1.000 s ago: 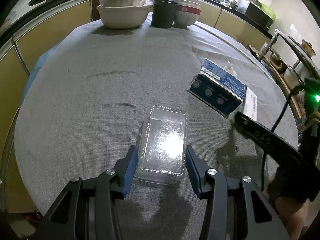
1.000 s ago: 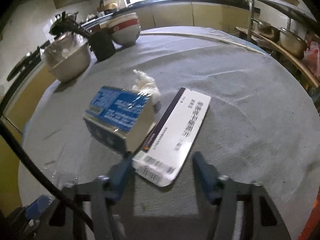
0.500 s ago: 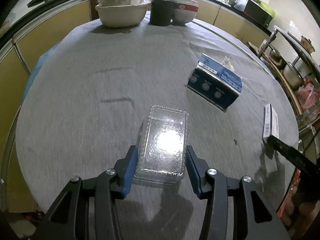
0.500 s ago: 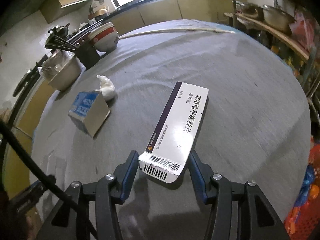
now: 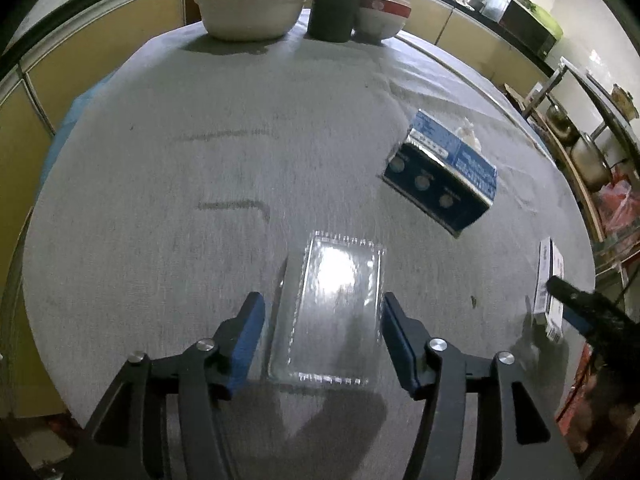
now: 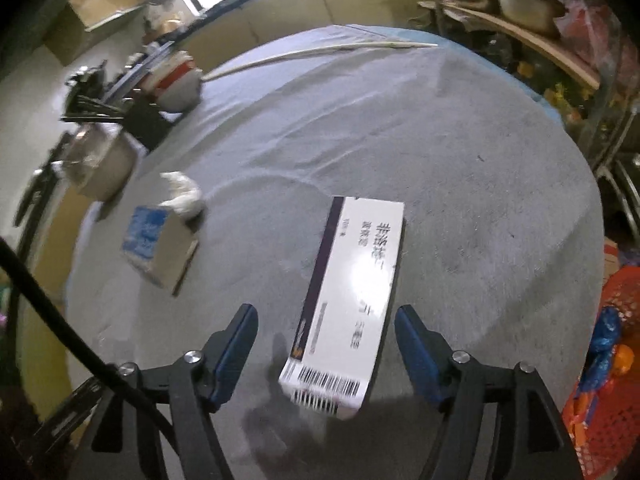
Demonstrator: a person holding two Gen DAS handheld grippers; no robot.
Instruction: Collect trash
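Note:
A clear plastic clamshell box (image 5: 332, 312) lies on the grey round table (image 5: 200, 168) between the fingers of my left gripper (image 5: 322, 344), which is open with a gap on each side. A white medicine carton with a barcode (image 6: 348, 304) lies between the fingers of my right gripper (image 6: 326, 356), which is open too. The carton also shows at the table's right edge in the left wrist view (image 5: 550, 288). A blue box (image 5: 440, 178) and a crumpled white tissue (image 6: 182, 194) lie farther back.
A covered basin (image 5: 248, 12), a black cup (image 5: 332, 12) and a red-and-white bowl (image 5: 382, 12) stand at the table's far edge. A shelf with metal pots (image 5: 588, 152) is on the right. An orange mesh bag (image 6: 608, 380) hangs past the table's right edge.
Both grippers have opened: the left one let go of the clear box, the right one of the white carton. The right gripper had dragged the carton toward the table's near right edge.

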